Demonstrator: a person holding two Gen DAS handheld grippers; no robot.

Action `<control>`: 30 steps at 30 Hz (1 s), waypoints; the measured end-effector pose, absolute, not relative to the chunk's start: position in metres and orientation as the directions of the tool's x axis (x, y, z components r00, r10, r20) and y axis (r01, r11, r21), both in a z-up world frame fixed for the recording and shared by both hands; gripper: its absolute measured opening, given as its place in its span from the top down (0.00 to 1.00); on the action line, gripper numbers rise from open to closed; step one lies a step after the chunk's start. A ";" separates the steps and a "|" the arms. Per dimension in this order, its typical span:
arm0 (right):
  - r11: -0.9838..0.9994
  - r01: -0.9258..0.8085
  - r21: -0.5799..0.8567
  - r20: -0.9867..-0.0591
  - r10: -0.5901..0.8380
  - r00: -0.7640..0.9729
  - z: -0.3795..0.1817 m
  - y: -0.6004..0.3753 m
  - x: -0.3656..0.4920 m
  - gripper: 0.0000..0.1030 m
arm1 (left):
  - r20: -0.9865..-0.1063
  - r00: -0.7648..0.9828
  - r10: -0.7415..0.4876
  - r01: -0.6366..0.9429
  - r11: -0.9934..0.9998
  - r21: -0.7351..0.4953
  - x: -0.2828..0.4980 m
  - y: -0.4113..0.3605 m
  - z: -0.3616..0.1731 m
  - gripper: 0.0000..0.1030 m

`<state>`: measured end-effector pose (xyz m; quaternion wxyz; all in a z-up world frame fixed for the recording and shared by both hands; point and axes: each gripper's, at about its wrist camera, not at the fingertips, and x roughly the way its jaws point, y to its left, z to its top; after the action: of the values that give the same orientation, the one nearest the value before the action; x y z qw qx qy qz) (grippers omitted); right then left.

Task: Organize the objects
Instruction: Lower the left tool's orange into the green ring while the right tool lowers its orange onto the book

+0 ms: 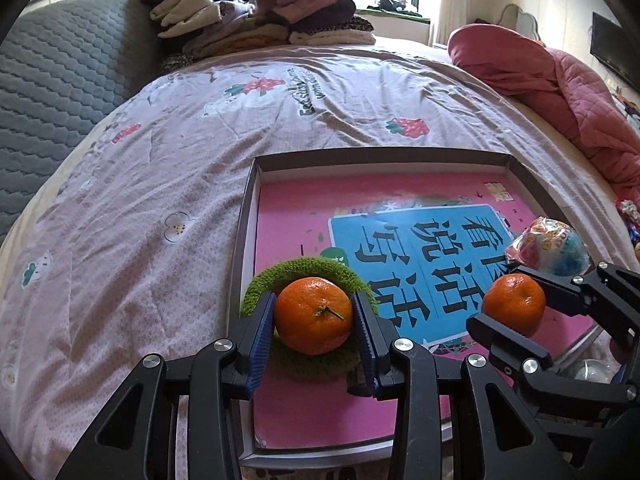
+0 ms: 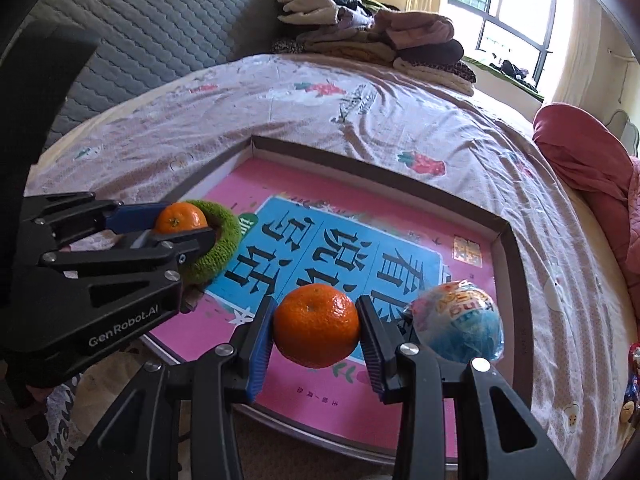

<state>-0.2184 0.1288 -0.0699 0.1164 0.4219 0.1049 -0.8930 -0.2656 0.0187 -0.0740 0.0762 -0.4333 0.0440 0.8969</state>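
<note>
My left gripper [image 1: 314, 316] is shut on an orange tangerine [image 1: 313, 314], held just over a green knitted ring [image 1: 310, 362] in the near left corner of a shallow cardboard tray [image 1: 246, 216] lined with a pink and blue book. My right gripper [image 2: 316, 326] is shut on a second tangerine [image 2: 316, 325] above the tray's near side. In the left wrist view that tangerine [image 1: 514, 304] and right gripper [image 1: 516, 306] show at the right. In the right wrist view the left gripper [image 2: 180, 220] with its tangerine [image 2: 180, 218] sits over the green ring [image 2: 218, 248]. A wrapped blue and white ball [image 2: 458, 322] lies beside the right gripper.
The tray lies on a bed with a pink printed sheet [image 1: 140, 200]. A stack of folded clothes [image 1: 256, 12] sits at the far end, a red quilt [image 1: 560, 92] at the right, a grey padded headboard [image 1: 52, 72] at the left. Small toys lie off the tray's right side [image 2: 632, 380].
</note>
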 end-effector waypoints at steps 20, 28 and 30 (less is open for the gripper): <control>-0.951 0.296 -0.094 -0.839 -0.085 -0.538 -0.083 0.126 -0.225 0.60 | -0.796 -0.590 0.133 -0.201 -0.979 -0.014 -0.267 0.017 -0.080 0.61; -0.953 0.291 -0.088 -0.846 -0.083 -0.527 -0.081 0.125 -0.224 0.60 | -0.801 -0.584 0.135 -0.204 -0.979 -0.017 -0.264 0.017 -0.077 0.61; -0.954 0.287 -0.085 -0.842 -0.086 -0.533 -0.079 0.127 -0.223 0.60 | -0.801 -0.582 0.139 -0.204 -0.979 -0.021 -0.264 0.017 -0.076 0.61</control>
<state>-0.2235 0.1266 -0.0788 0.1072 0.4713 0.1068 -0.8689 -0.2639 0.0166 -0.0763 0.0965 -0.4470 0.0365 0.8886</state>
